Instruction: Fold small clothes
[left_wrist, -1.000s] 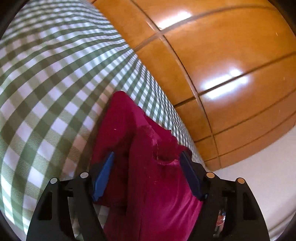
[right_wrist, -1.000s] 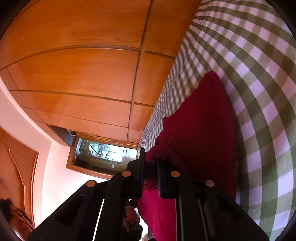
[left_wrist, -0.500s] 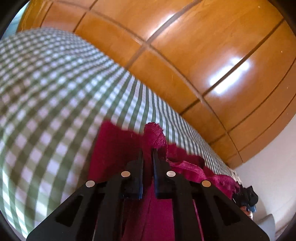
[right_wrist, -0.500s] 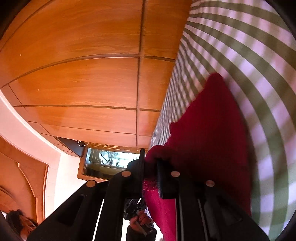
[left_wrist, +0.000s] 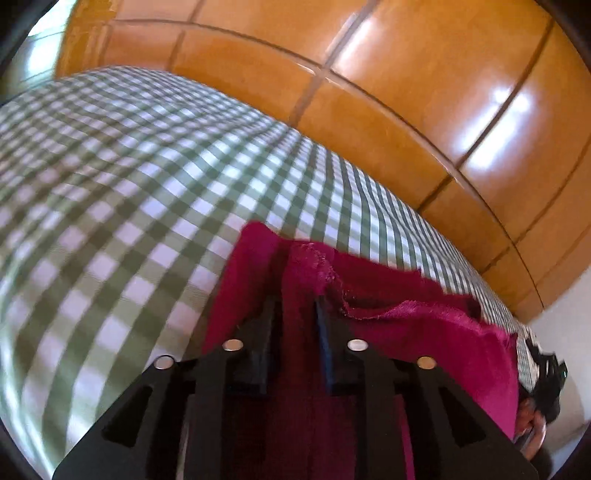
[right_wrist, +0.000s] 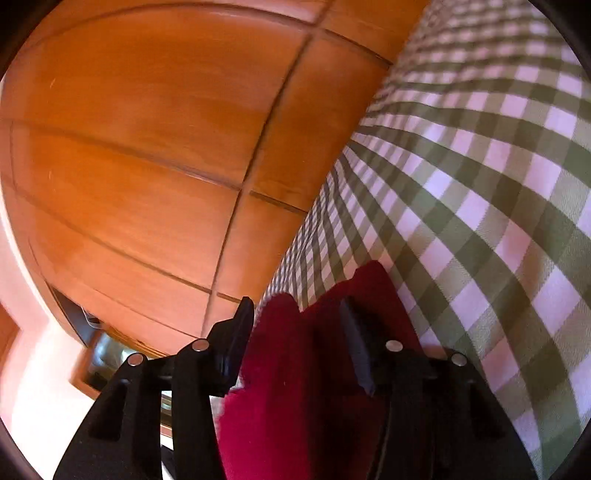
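Crimson garment (left_wrist: 388, 325) lies on the green-checked cloth (left_wrist: 147, 192), bunched between the opening jaws of both the left gripper (left_wrist: 297, 310) and right gripper (right_wrist: 295, 314), seemingly released, with wooden panelling (left_wrist: 406, 92) close behind.

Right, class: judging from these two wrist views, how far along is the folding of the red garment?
Done: the crimson garment lies doubled on the checked cloth, one layer over another.
In hand: the left gripper and right gripper both straddle bunched fabric, and their jaws are opening.
Left: the upper edge is rumpled; it looks to need smoothing, perhaps another fold.
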